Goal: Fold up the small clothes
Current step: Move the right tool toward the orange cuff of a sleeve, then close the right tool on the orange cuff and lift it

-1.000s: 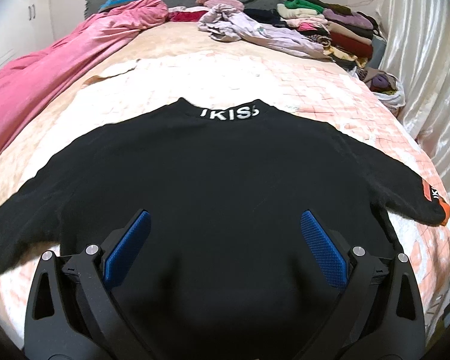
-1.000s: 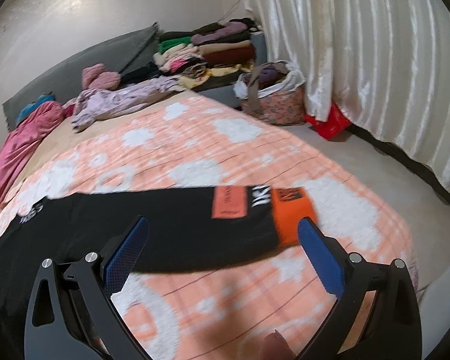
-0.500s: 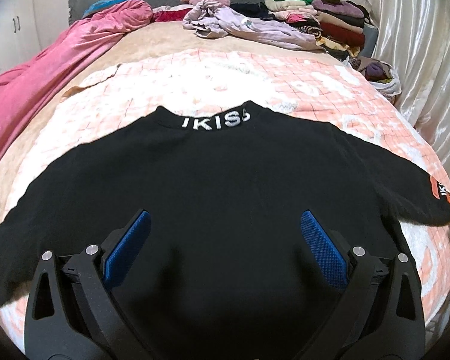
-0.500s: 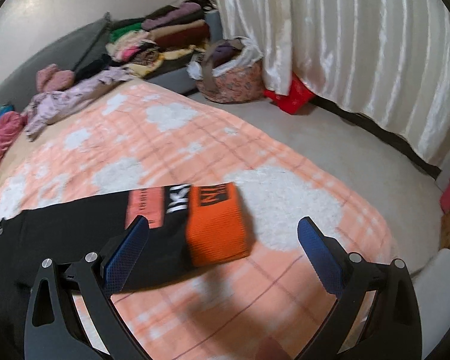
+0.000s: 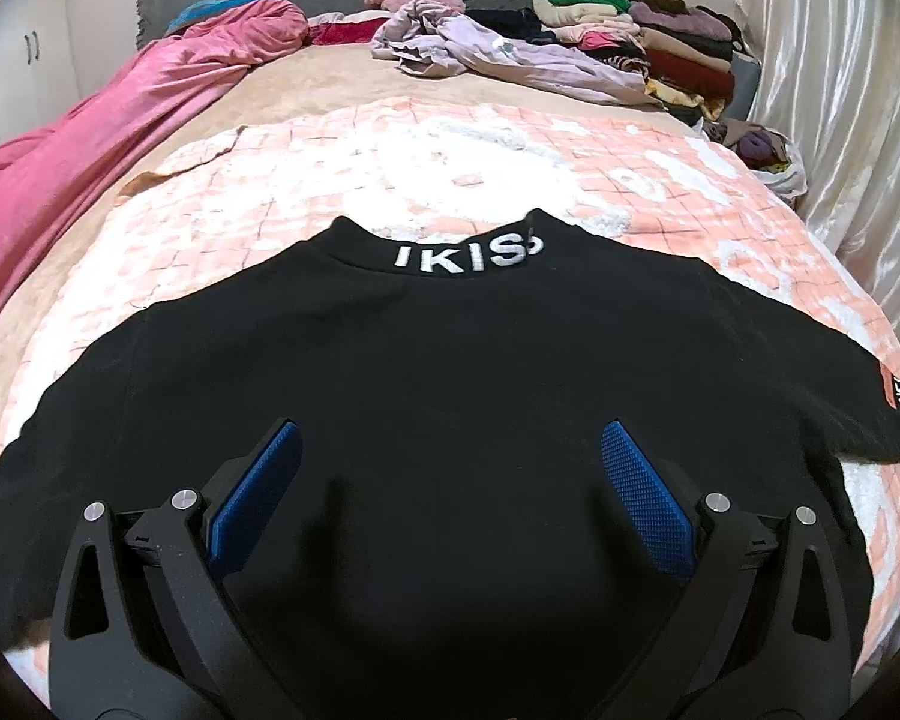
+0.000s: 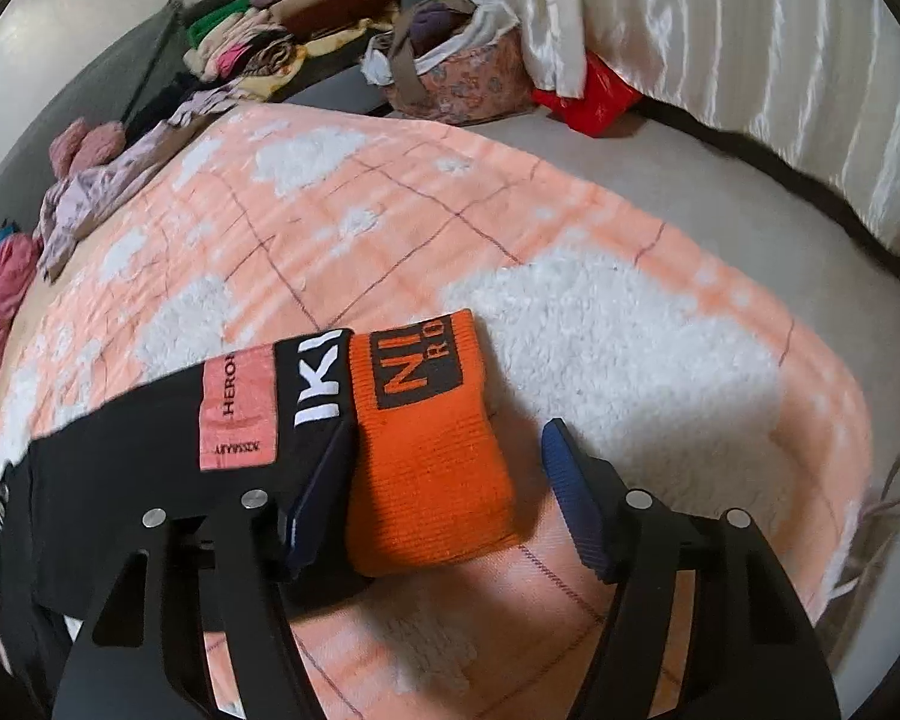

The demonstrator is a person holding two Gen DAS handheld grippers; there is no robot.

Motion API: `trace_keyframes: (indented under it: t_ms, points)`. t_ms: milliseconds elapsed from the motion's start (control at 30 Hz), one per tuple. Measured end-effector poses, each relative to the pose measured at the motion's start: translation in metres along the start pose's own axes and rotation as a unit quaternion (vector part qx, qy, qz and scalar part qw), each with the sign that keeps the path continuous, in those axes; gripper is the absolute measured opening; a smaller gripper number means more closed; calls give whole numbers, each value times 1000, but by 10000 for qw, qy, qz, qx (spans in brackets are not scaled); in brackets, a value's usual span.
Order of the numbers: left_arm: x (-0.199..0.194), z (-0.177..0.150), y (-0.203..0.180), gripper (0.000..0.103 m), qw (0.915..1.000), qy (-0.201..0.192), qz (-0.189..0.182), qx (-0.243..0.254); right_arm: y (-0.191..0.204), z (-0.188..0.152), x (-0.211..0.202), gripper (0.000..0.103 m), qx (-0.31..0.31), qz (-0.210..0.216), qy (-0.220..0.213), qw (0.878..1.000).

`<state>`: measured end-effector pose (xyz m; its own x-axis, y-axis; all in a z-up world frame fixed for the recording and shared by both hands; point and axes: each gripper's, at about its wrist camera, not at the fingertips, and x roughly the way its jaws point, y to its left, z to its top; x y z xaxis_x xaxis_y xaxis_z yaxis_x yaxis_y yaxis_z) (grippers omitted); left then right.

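Note:
A black sweater (image 5: 450, 372) with white collar lettering lies spread flat on the peach and white blanket (image 5: 450, 168). My left gripper (image 5: 450, 498) is open and empty, hovering over the sweater's lower body. In the right wrist view, the right sleeve (image 6: 150, 480) ends in an orange cuff (image 6: 432, 450). My right gripper (image 6: 444, 492) is open, low over the bed, with the orange cuff between its fingers; the left finger (image 6: 324, 492) lies over the black part of the sleeve.
A pink quilt (image 5: 90, 138) runs along the bed's left side. Loose lilac clothes (image 5: 510, 54) and a stack of folded clothes (image 5: 648, 42) sit at the head. A floral bag (image 6: 468, 78) and a red bag (image 6: 594, 96) stand on the floor by the curtain (image 6: 720, 48).
My right gripper has dropped and moved in on the sleeve end, so the orange cuff now sits between its fingers. My left gripper has shifted only slightly over the sweater.

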<state>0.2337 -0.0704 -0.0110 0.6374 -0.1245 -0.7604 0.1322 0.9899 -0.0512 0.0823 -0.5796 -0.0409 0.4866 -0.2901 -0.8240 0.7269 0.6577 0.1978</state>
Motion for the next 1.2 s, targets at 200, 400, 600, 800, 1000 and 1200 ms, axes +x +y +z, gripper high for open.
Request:
trace_keyframes:
  t_ms: [200,400,600,800,1000,1200]
  points:
    - [9,-1,14,94,9996,19,-168,-216,27,-7,-11,14,-231,173,-201,9994]
    - [5,0,17,94,9995,-49,-242,-179,62,-11,-41,11,-455,467,-602,9961]
    - [6,-5,23,94,9997,26,-215,-103,105,-16,-74,11,-689,834,-831,9907]
    - [-3,-6,34,94,9996,3,-228,-145,165,-35,-98,11,-1125,1302,-822,9816]
    - [-10,-9,51,94,9981,111,-482,-356,236,-59,-108,10,-1559,1866,-585,9682]
    - [-18,-7,69,94,9981,33,-406,-456,308,-90,-108,10,-2111,2329,-302,9488]
